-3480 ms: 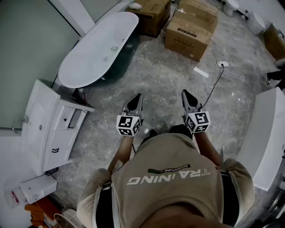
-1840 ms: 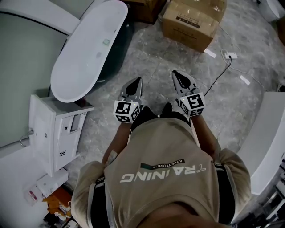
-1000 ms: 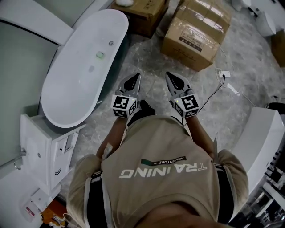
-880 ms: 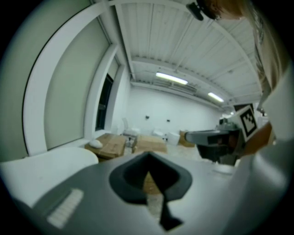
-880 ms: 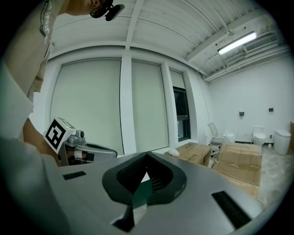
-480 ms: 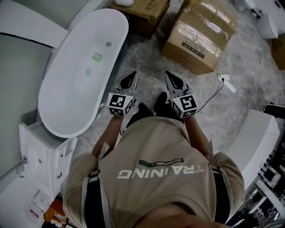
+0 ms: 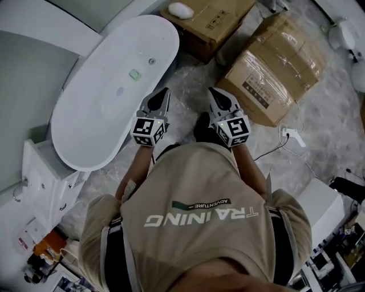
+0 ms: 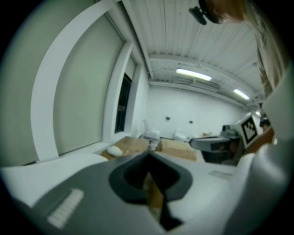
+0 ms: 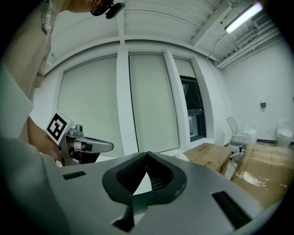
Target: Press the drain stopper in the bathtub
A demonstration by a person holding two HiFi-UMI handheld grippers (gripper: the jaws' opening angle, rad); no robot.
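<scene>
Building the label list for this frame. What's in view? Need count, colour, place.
bathtub: one, white, upper left on the floor
tub fittings: three, small, in a row on the tub bottom; can't tell which is the drain stopper
cardboard boxes: two, brown, top centre and upper right
lump: one, white, on the top-centre box
cabinet: one, white, by the tub's near end
power strip: one, white, dark cable, floor at right
floor: grey marble
shirt: one, beige, on the person, bottom centre
left gripper: grey, shut, empty, beside the tub rim
right gripper: grey, shut, empty, over the floor
</scene>
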